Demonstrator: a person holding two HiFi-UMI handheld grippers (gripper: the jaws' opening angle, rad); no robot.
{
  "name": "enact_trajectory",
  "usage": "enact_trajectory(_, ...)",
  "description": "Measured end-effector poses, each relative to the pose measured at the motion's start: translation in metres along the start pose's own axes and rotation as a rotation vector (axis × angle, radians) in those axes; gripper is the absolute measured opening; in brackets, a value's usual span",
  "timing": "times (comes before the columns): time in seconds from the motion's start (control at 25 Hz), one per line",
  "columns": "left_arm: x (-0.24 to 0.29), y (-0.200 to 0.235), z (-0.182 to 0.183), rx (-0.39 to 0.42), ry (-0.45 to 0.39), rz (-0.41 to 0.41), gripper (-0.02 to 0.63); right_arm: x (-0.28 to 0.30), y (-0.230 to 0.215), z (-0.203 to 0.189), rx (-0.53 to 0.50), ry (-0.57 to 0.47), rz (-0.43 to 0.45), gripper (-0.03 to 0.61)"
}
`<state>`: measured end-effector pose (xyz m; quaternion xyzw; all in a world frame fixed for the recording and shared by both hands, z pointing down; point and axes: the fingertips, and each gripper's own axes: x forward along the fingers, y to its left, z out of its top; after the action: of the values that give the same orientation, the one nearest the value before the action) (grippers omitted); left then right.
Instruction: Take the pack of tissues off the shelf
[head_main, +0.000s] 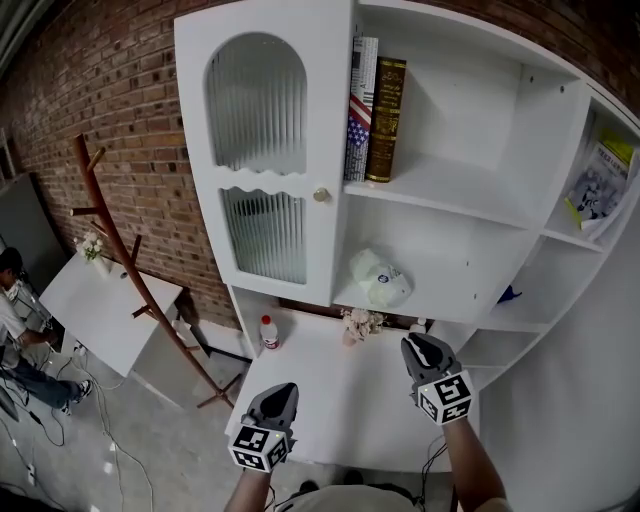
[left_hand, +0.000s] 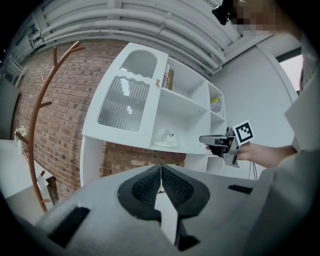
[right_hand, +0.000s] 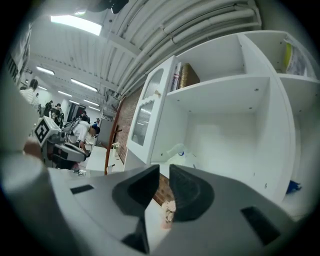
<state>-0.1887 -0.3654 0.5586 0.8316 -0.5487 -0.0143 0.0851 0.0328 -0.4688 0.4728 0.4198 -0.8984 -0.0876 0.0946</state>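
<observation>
- The left gripper (left_hand: 161, 169) has its fingers pressed together with nothing between them. It hangs low over the near edge of the desk (head_main: 340, 400), well apart from the shelf unit.
- The right gripper (right_hand: 164, 170) has its fingers all but closed, with only a thin slit between them, and it holds nothing. It points roughly level towards the open middle shelf (head_main: 450, 312) from out over the desk.
- The pack of tissues (head_main: 381, 279) lies on that middle shelf, just right of the cabinet door (head_main: 262, 150). It is untouched and well apart from both grippers.
- By my reading the task has barely begun, and this looks like the approach. The right gripper must yet open, reach in, close on the pack and draw it out.
- The desk is white and mostly bare. Near its back stand a small white bottle (head_main: 268, 332) with a red cap and a little bunch of flowers (head_main: 358, 323).
- Two books (head_main: 375, 110) stand on the shelf above. A booklet (head_main: 600, 185) leans in the right-hand compartment, and something small and blue (head_main: 508, 295) sits lower down.
- Behind is a brick wall (head_main: 120, 90), with a wooden coat stand (head_main: 110, 250) to the left. There is also a second white table (head_main: 100, 310), a seated person (head_main: 15, 300) and a grey floor with cables.
</observation>
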Motion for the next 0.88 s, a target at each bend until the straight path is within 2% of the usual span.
enact_trajectory(0.04, 0.000, 0.000, 0.001, 0.000, -0.005, 0.009, 0.026, 0.006, -0.003, 0.001, -0.020, 0.005, 0.011, 0.052)
enact_trajectory(0.12, -0.001, 0.000, 0.003, -0.002, -0.013, 0.026, 0.028, 0.017, -0.008, 0.003, -0.060, 0.014, 0.029, 0.120)
enact_trajectory(0.32, -0.005, 0.004, -0.001, -0.017, -0.017, 0.069, 0.026, 0.047, -0.018, 0.011, -0.147, 0.037, 0.058, 0.146)
enact_trajectory(0.48, -0.010, 0.008, 0.002, -0.016, -0.031, 0.098, 0.026, 0.077, -0.018, 0.006, -0.248, 0.105, 0.104, 0.174)
enact_trajectory(0.56, -0.012, 0.010, 0.001, -0.022, -0.032, 0.112, 0.028, 0.089, -0.022, 0.001, -0.267, 0.138, 0.112, 0.187)
enact_trajectory(0.72, -0.015, 0.014, -0.001, -0.028, -0.024, 0.129, 0.028, 0.107, -0.039, 0.005, -0.154, 0.163, 0.090, 0.217)
enact_trajectory(0.88, -0.019, 0.018, -0.002, -0.031, -0.026, 0.147, 0.027, 0.109, -0.064, 0.019, -0.037, 0.136, 0.003, 0.249)
